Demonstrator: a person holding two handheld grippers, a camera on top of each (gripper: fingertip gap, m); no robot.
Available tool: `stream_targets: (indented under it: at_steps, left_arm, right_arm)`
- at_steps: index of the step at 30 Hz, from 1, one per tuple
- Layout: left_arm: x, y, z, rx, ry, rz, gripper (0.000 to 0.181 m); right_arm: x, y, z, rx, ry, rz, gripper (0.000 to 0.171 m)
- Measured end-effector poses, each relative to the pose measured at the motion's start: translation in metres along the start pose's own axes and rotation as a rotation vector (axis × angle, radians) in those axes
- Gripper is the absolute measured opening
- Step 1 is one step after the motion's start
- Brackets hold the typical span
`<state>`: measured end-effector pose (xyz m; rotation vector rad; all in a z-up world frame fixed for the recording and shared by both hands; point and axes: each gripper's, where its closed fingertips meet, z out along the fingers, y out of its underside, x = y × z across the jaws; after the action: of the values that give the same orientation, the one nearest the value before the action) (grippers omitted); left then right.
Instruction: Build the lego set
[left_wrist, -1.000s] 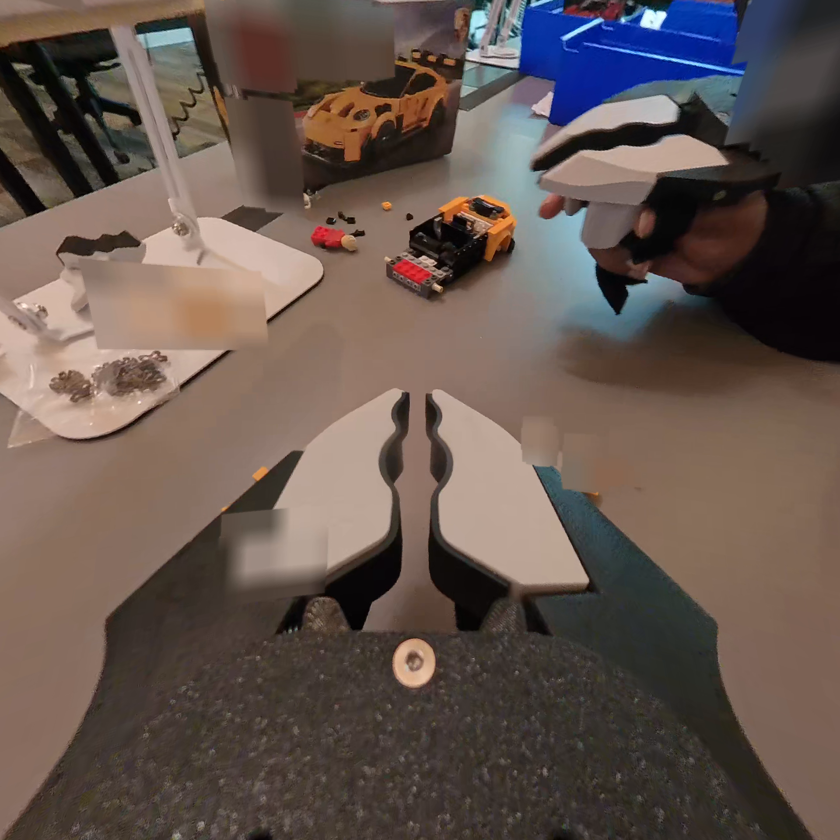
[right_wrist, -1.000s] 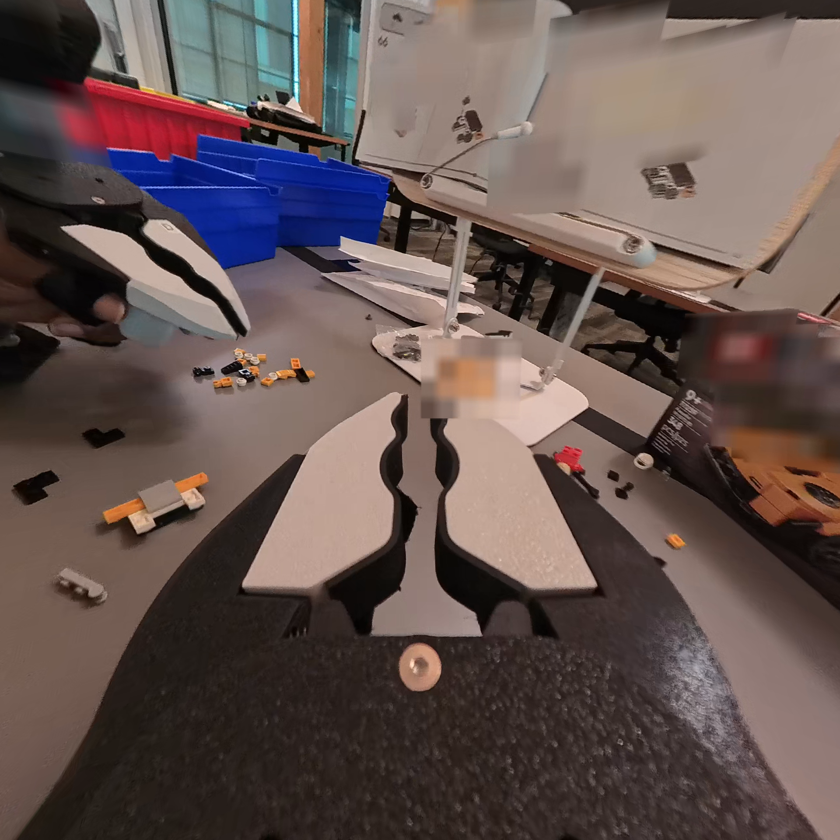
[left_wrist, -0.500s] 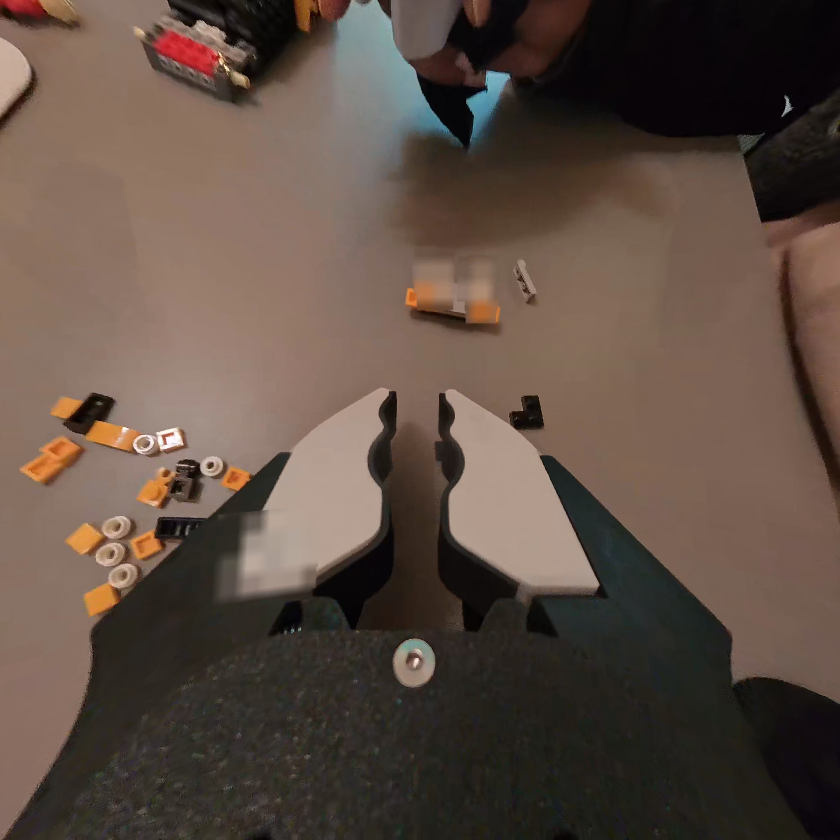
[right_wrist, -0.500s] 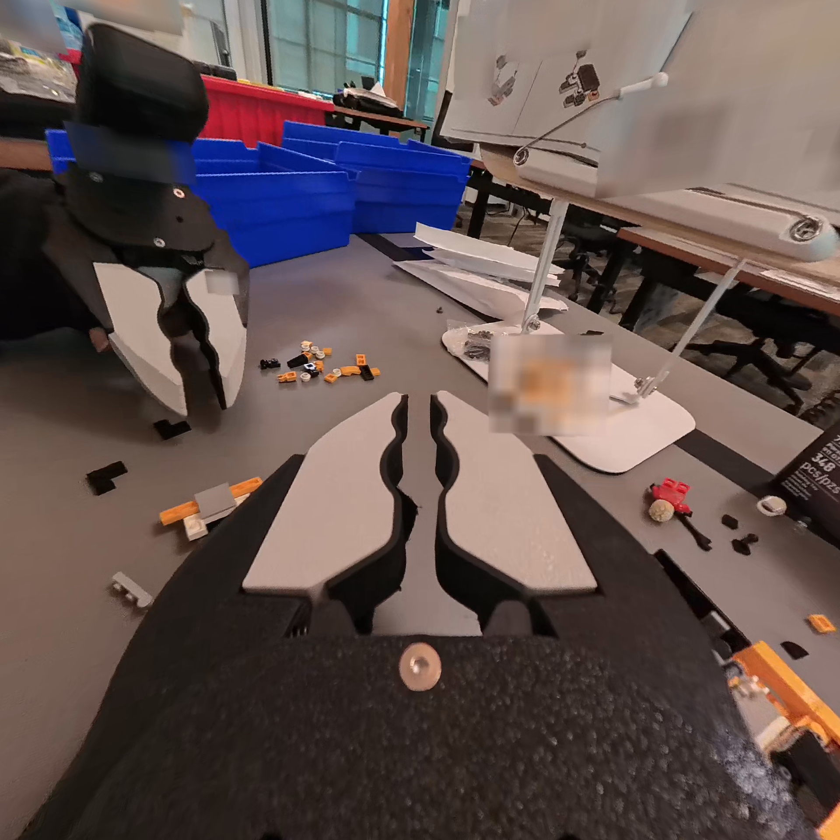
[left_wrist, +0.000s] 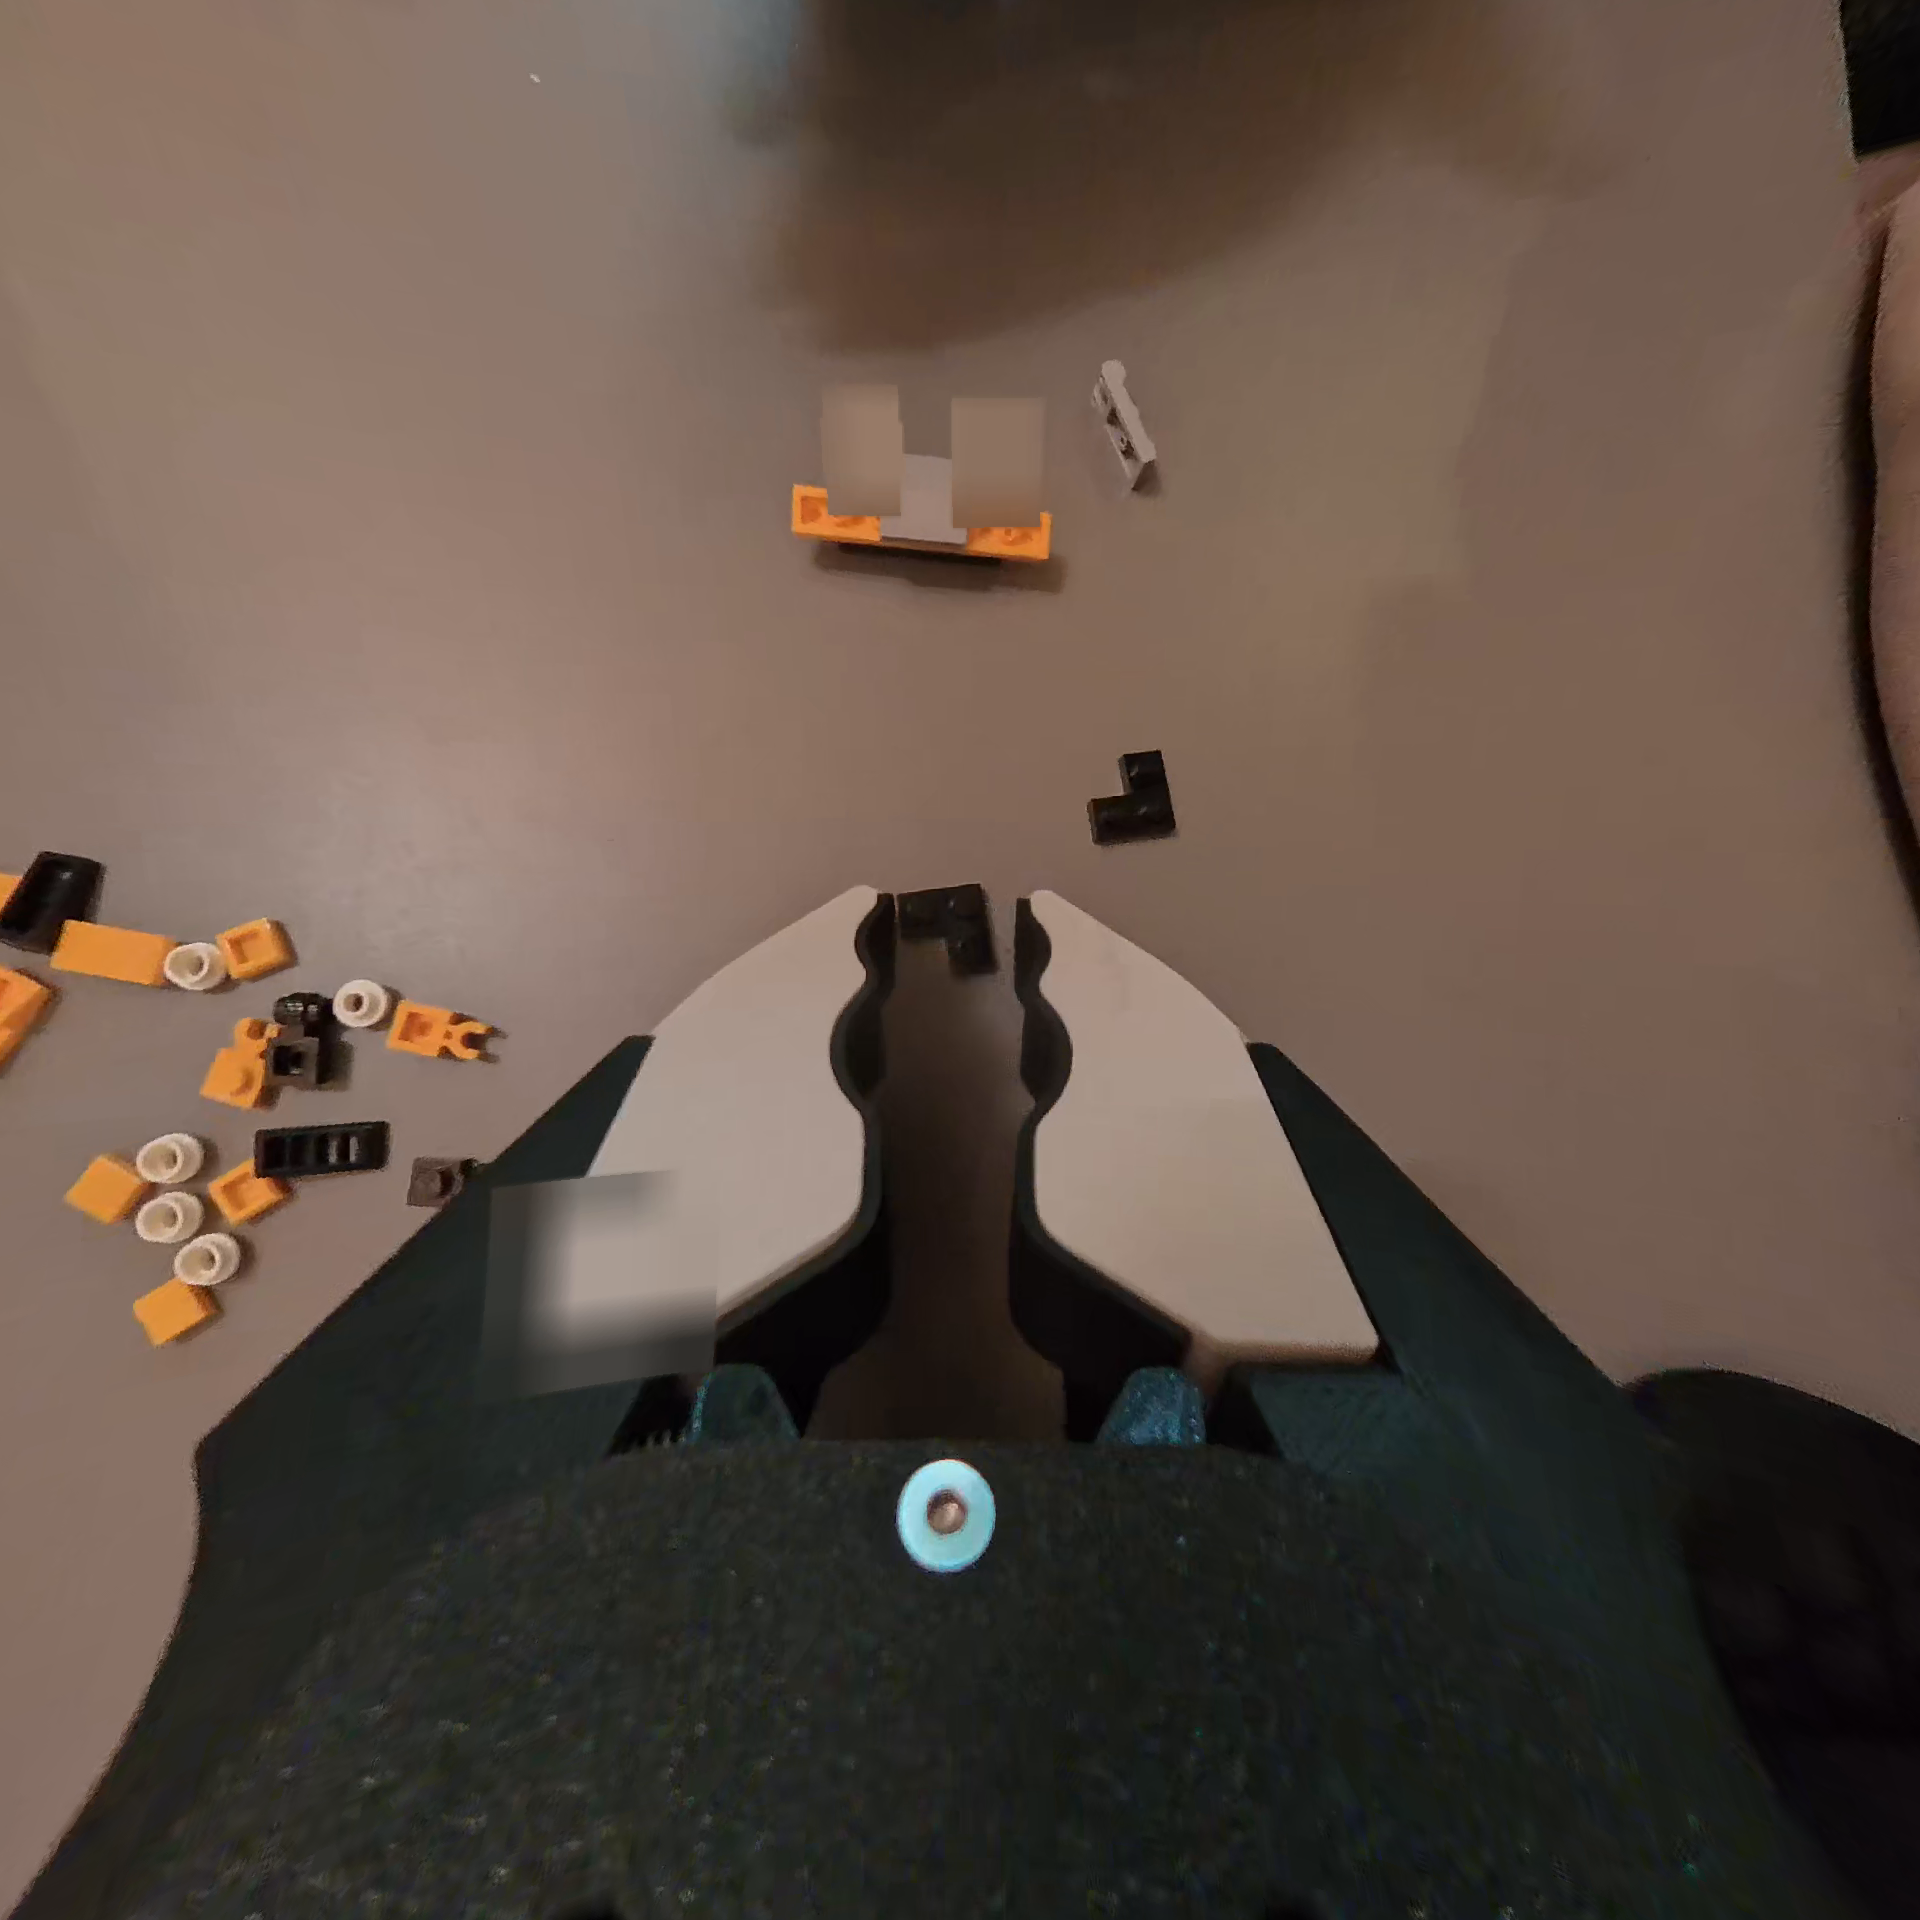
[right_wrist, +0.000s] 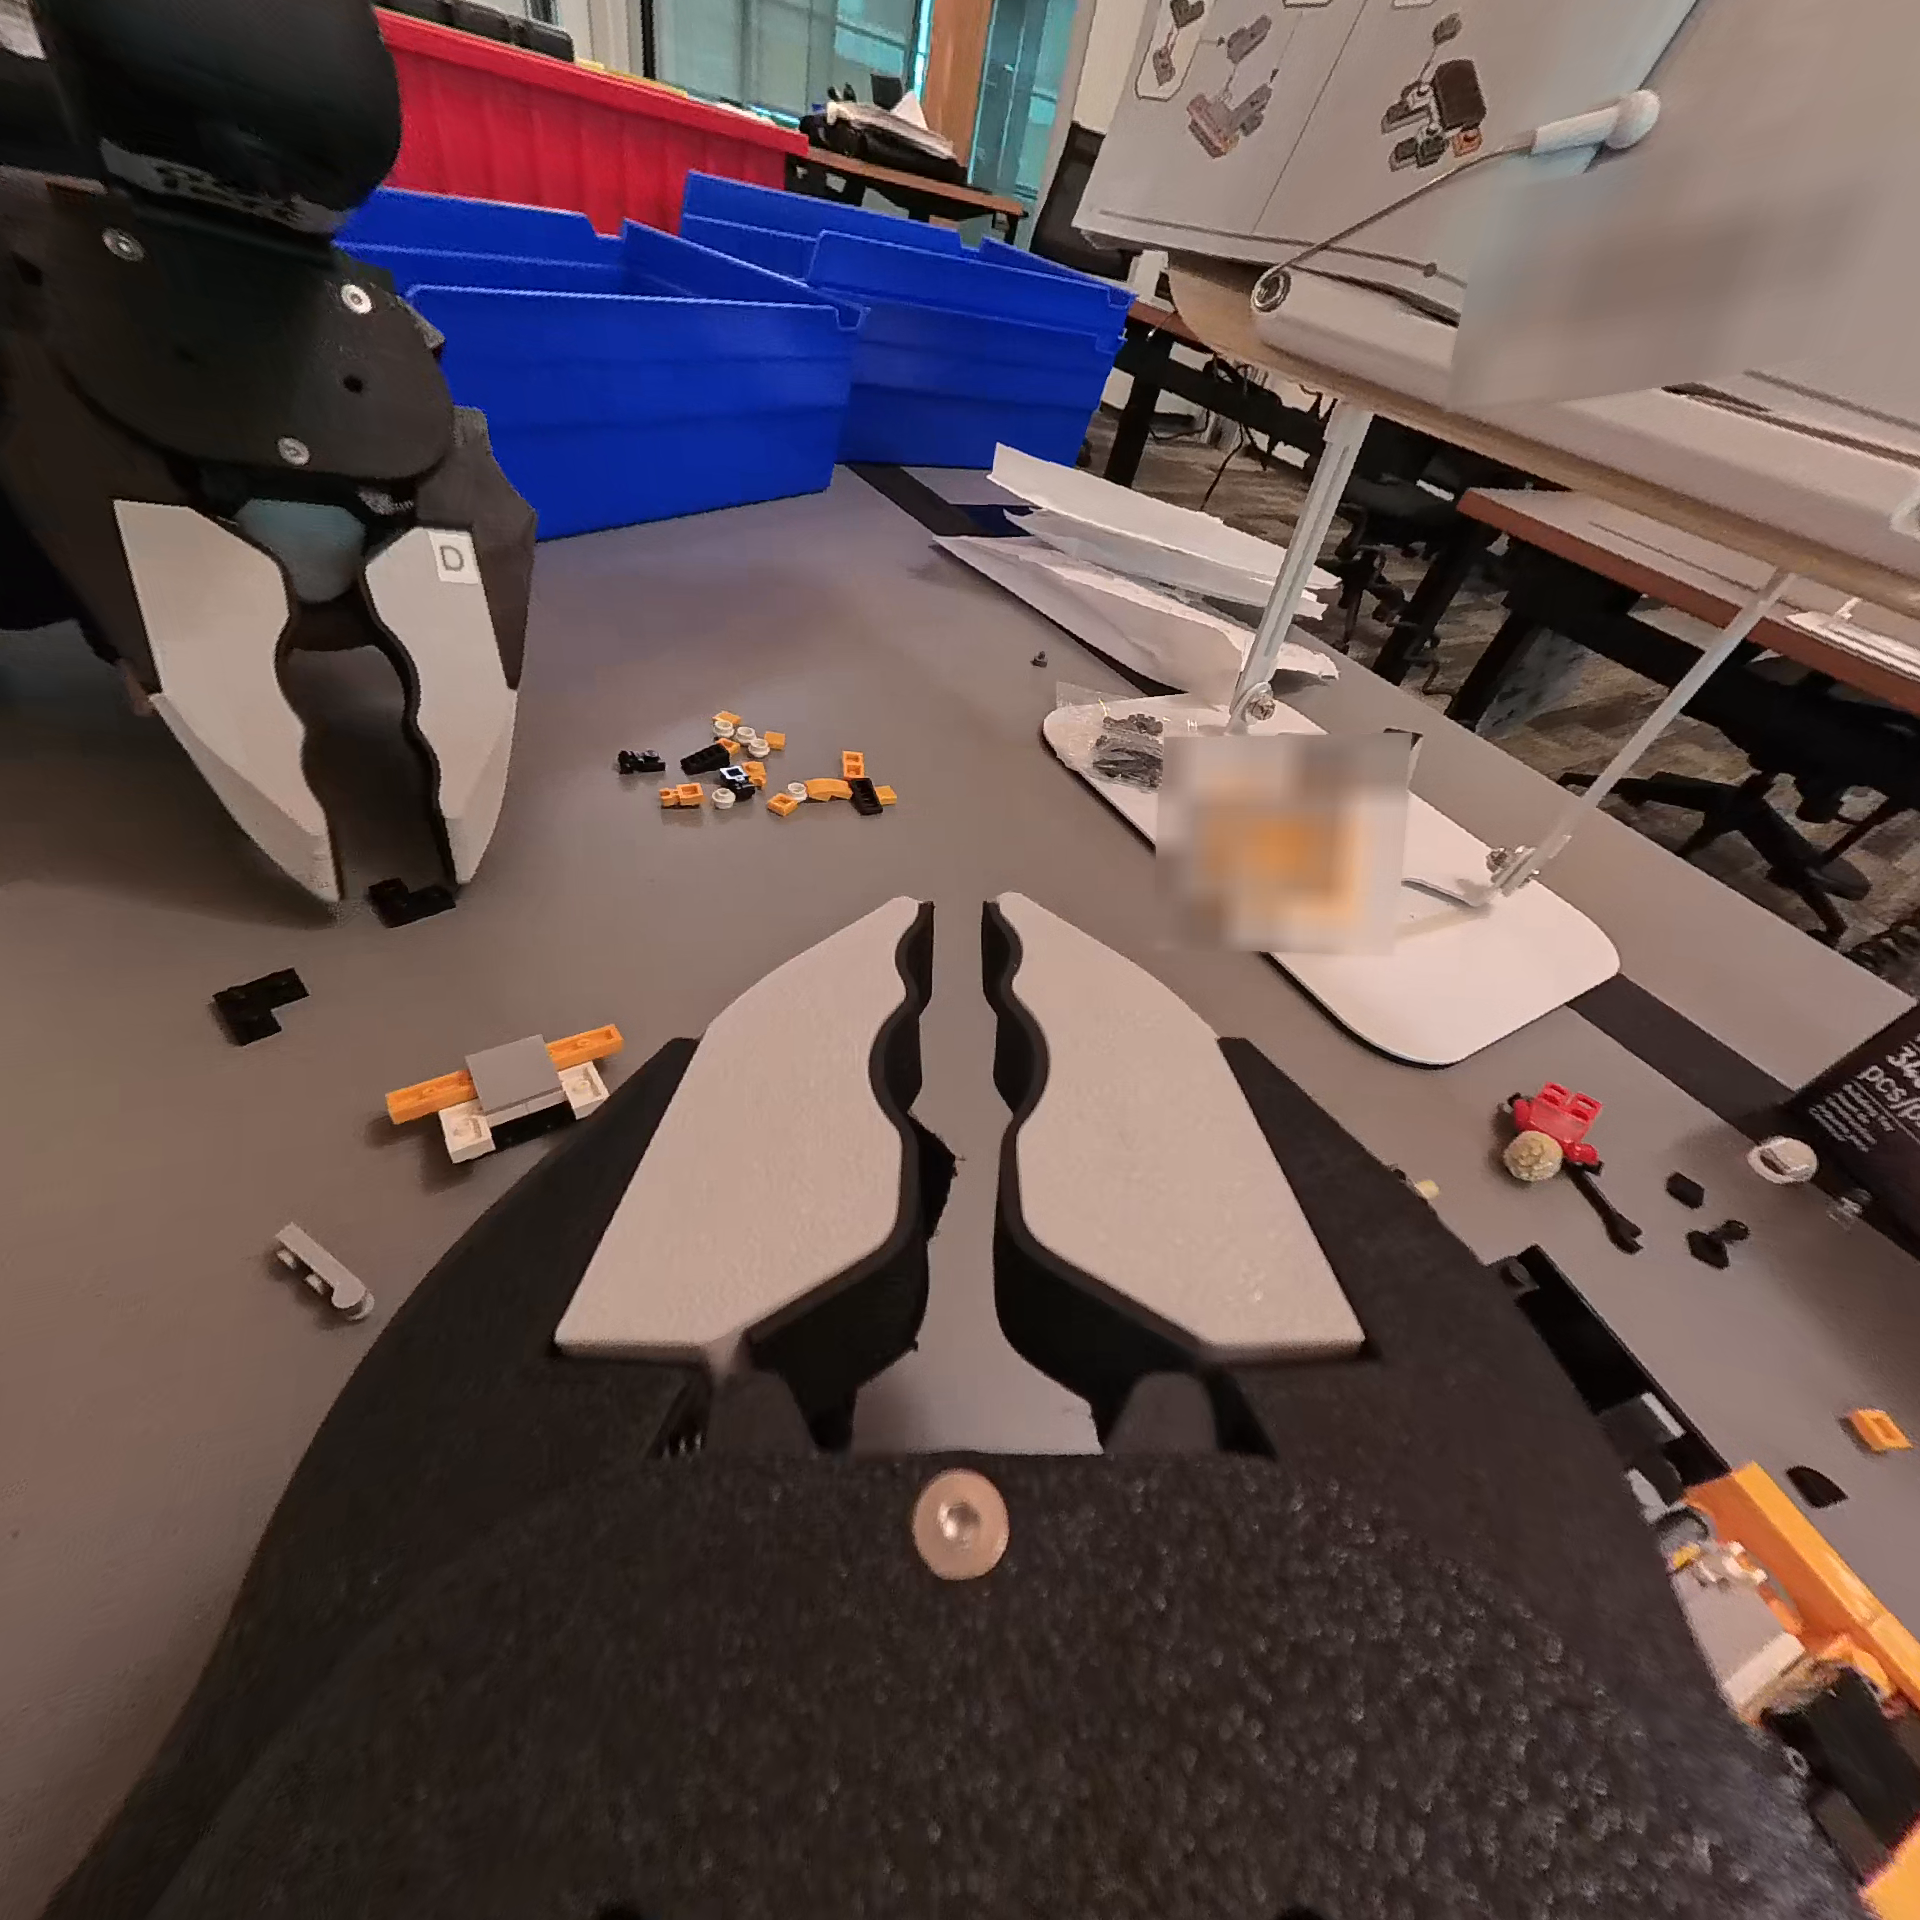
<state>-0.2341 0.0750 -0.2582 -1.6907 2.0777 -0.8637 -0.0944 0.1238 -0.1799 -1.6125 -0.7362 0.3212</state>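
My left gripper (left_wrist: 951, 912) is open and points down at the grey table. Its tips straddle a small black L-shaped piece (left_wrist: 948, 927) that lies on the table; I cannot tell whether they touch it. The right wrist view shows the same gripper (right_wrist: 387, 878) over that piece (right_wrist: 410, 899). A second black L piece (left_wrist: 1132, 800) lies just beyond. Farther off are an orange, grey and white sub-assembly (left_wrist: 920, 525) and a small grey piece (left_wrist: 1124, 426). My right gripper (right_wrist: 956, 912) is empty, its jaws nearly together, above the table beside the sub-assembly (right_wrist: 509, 1086).
Loose orange, white and black pieces (left_wrist: 239, 1060) lie left of my left gripper. The right wrist view shows blue bins (right_wrist: 644, 395), a white stand base (right_wrist: 1455, 977) holding the instruction booklet (right_wrist: 1351, 125), a red piece (right_wrist: 1548, 1117) and the partly built orange car (right_wrist: 1787, 1621). Some 15 cm of space lies between my two pairs of fingers.
My left gripper tipped down from facing across the table, dropped to the black L piece and opened wider around it. My right gripper drifted a little and stayed nearly closed.
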Motion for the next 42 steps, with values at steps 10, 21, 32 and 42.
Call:
stream_targets:
  at_steps: [10,21,32,42]
  left_arm:
    - [0.007,0.003,0.005,-0.057,0.003,0.028,0.016]
    - [0.01,-0.041,-0.009,0.122,-0.042,0.078,0.036]
    - [-0.1,0.073,-0.282,0.071,-0.758,-0.503,0.015]
    - [-0.113,0.243,-0.242,-0.38,-0.549,-0.775,0.01]
  right_arm:
    - [0.001,0.0,-0.002,0.001,0.011,0.012,0.008]
    - [0.003,-0.001,-0.003,0.004,0.017,0.01,0.008]
    - [0.005,-0.006,-0.006,0.014,0.019,0.013,0.008]
    - [0.008,0.001,-0.004,-0.008,0.026,0.029,0.008]
